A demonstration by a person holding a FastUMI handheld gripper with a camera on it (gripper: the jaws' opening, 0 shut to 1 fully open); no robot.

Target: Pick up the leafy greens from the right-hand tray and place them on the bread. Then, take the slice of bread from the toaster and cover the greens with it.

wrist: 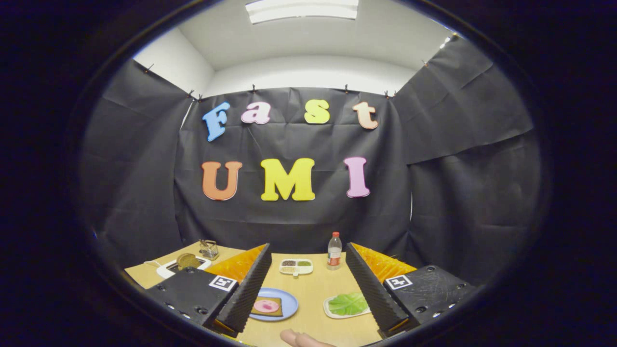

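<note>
Two black jaws (308, 308) reach out from the camera, wide open and holding nothing. They hang over the table (313, 284), so the picking up has not started yet. Just under them, close to the camera, is a bit of a hand (301, 339), maybe a fingertip, but it is hard to tell.

Leafy greens (348, 303) lie flat on a small white tray (329, 310) by the right jaw, easy to grab from above. Over by the left jaw sits a blue plate (289, 302). On it is a slice of bread (266, 307) with something pink on top. That slice is waiting for the greens.

Farther off, past the left jaw, stands a white toaster (166, 269) with a round brown piece sticking up out of it. That is likely the other slice, ready to be pulled out.

Beyond the jaws, a little white dish (296, 266) has dark and green bits in its parts. A bottle (334, 250) with a red cap stands just beside it.
</note>
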